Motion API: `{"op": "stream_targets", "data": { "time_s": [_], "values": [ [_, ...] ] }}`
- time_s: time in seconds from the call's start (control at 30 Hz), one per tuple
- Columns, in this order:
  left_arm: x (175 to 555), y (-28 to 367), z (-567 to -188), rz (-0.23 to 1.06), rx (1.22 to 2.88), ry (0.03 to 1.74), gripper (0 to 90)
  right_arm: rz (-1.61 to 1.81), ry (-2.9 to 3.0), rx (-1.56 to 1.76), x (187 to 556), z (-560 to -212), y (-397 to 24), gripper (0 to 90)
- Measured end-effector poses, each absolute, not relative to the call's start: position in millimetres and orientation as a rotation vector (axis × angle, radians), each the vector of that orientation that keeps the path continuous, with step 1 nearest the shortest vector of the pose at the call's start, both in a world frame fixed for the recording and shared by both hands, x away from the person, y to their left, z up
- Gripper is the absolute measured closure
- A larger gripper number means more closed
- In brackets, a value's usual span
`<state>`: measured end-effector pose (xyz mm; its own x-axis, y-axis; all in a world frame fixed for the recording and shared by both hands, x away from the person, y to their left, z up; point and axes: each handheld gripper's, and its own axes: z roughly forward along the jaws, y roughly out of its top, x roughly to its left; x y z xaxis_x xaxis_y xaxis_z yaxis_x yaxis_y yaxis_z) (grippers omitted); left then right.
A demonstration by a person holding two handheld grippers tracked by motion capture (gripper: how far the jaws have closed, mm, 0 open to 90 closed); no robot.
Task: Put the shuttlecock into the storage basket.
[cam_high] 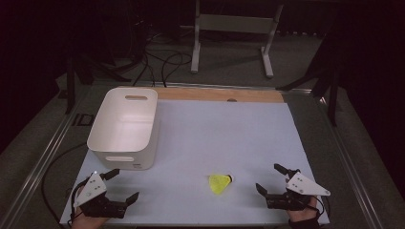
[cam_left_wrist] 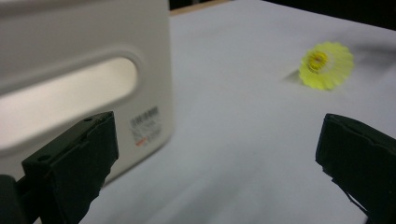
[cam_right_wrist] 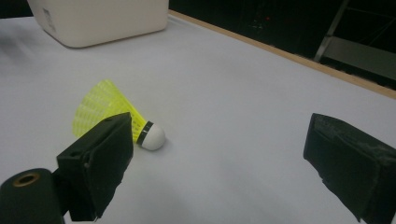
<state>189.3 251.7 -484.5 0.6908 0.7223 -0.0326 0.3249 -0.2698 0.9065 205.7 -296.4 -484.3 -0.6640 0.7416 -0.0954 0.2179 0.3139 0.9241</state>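
Left gripper (cam_high: 123, 185): resting at the near left corner of the pale grey table mat (cam_high: 229, 133), jaws standing wide apart, nothing between them. Right gripper (cam_high: 270, 177): sitting at the near right corner, jaws likewise spread wide and empty. Both pointing inward, toward the middle of the near edge.

Lying on the mat between the two, nearer the right gripper and touching neither: a neon-yellow plastic shuttlecock with a white rounded cork tip (cam_high: 220, 183). Resting on its side.

Standing just beyond the left gripper: a white rounded plastic bin with slot handles (cam_high: 125, 125), upright, well apart from the shuttlecock.

Hidden or hard to read:
- Seeing both hands cut off by the bottom edge in the high view; only the backs showing.
- Reading the shuttlecock as a small blurred yellow patch from above; cork tip barely separable.
- Finding the printed label on the bin wall (cam_left_wrist: 148, 125) too soft to read in the left gripper view.
- Losing part of the yellow skirt behind one jaw in the right gripper view.

Differing between views:
- Left gripper view looking into the open end of the skirt (cam_left_wrist: 327, 64), ring of ribs showing, cork hidden behind.
- Right gripper view showing the cork tip and its black band (cam_right_wrist: 150, 134) plainly, tip pointing toward the camera's right; bin (cam_right_wrist: 100, 18) cropped at the top edge.
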Motion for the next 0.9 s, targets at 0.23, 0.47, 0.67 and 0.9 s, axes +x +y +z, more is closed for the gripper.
{"op": "stream_targets", "data": {
  "time_s": [0.23,0.47,0.67,0.9],
  "values": [
    [189.0,244.9,-474.3,0.465,1.910,0.790,0.0,1.331,2.073,0.837,205.5,-484.3,-295.5,8.3],
    [192.3,234.8,-463.5,0.440,1.981,0.779,0.0,1.330,2.077,0.834,205.2,-484.2,-294.0,8.3],
    [195.1,223.4,-454.5,0.426,2.054,0.744,0.0,1.332,2.080,0.836,205.0,-483.9,-293.4,8.3],
    [199.2,214.8,-445.5,0.413,2.093,0.712,0.0,1.337,2.080,0.832,205.0,-483.6,-293.2,8.3]
  ]
}}
